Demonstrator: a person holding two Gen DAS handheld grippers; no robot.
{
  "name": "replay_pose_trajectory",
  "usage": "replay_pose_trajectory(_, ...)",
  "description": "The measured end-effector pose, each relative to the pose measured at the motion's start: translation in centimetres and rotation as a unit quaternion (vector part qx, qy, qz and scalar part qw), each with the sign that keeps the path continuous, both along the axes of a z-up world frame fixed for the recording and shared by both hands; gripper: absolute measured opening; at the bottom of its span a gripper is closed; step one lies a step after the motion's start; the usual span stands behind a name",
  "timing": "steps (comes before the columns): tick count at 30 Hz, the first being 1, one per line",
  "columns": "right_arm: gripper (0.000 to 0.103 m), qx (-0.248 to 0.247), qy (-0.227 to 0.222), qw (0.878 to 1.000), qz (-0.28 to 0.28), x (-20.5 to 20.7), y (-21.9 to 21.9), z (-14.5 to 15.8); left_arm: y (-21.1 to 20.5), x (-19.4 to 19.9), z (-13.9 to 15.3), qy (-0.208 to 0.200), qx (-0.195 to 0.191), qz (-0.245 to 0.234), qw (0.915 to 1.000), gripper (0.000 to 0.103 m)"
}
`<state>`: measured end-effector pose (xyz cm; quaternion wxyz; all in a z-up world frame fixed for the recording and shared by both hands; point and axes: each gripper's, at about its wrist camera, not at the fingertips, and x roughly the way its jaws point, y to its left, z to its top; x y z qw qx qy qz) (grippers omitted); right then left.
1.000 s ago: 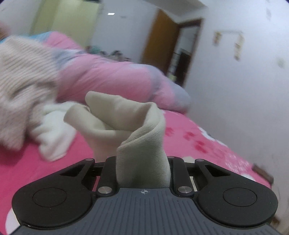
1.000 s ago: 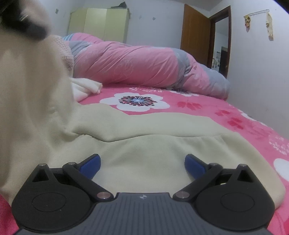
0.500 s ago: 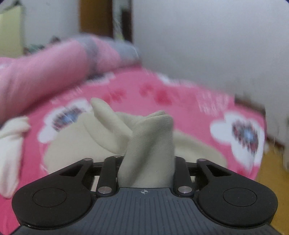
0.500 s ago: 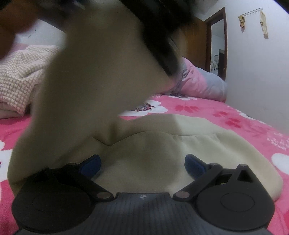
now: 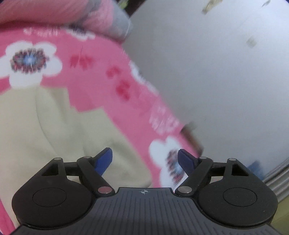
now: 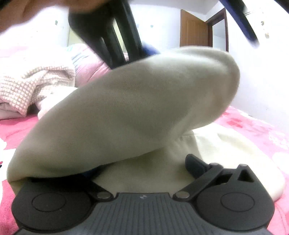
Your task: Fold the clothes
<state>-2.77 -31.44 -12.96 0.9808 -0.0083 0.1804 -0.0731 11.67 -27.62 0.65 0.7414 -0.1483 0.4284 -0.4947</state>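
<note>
A cream garment (image 5: pixel 45 130) lies on the pink flowered bed (image 5: pixel 101 76). In the left wrist view my left gripper (image 5: pixel 145 159) is open and empty, its blue pads above the garment's right edge. In the right wrist view a folded-over part of the cream garment (image 6: pixel 130 112) arches over the flat part and covers my right gripper's left finger. My right gripper (image 6: pixel 142 166) is open, low over the cloth. The left gripper's black body (image 6: pixel 108 32) shows above the fold.
A checked pink-and-white cloth (image 6: pixel 30 83) and a white cloth (image 6: pixel 48 103) lie at the back left. A rolled pink quilt (image 5: pixel 63 16) lies along the far side. A white wall (image 5: pixel 225 81) borders the bed on the right, with a brown door (image 6: pixel 195 34) behind.
My left gripper carried the cream fold over to the right and opened, letting it go. The fold now drapes across the flat garment over my right gripper, which stayed open and in place.
</note>
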Motion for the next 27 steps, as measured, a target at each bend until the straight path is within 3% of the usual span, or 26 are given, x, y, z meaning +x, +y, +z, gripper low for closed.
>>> replay_pose_trajectory(4,0.102,0.001,0.001,1.000,0.000,0.1,0.0,0.0,4.1,-1.0,2.1,-0.022,-0.046,0.022,0.9985,0.085)
replay_pose_trajectory(6,0.102,0.003,0.002,1.000,0.000,0.1,0.1,0.0,6.4,-1.7,2.1,-0.039,-0.044,0.044,0.9973,0.085)
replay_pose_trajectory(12,0.102,0.002,0.013,1.000,0.008,-0.9,-0.7,0.7,13.2,-4.3,-0.9,-0.118,0.036,0.143,0.9819,0.085)
replay_pose_trajectory(18,0.102,-0.015,-0.011,1.000,0.022,-6.0,-1.7,2.8,13.8,-5.6,-6.0,-0.123,0.099,0.173,0.9722,0.085)
replay_pose_trajectory(20,0.102,0.031,-0.027,0.999,0.030,-7.9,-3.0,3.7,14.0,-5.3,-7.5,-0.099,0.088,0.172,0.9762,0.085)
replay_pose_trajectory(22,0.102,0.123,-0.051,0.990,0.048,-8.6,-4.8,4.6,13.8,-5.0,-8.8,-0.085,0.082,0.169,0.9785,0.085)
replay_pose_trajectory(25,0.102,0.254,-0.056,0.965,0.043,-6.9,-7.5,5.2,13.2,-4.8,-9.7,-0.090,0.086,0.165,0.9784,0.091)
replay_pose_trajectory(27,0.102,0.324,-0.032,0.945,0.031,-4.3,-9.1,4.7,12.8,-4.7,-9.9,-0.099,0.092,0.167,0.9767,0.094)
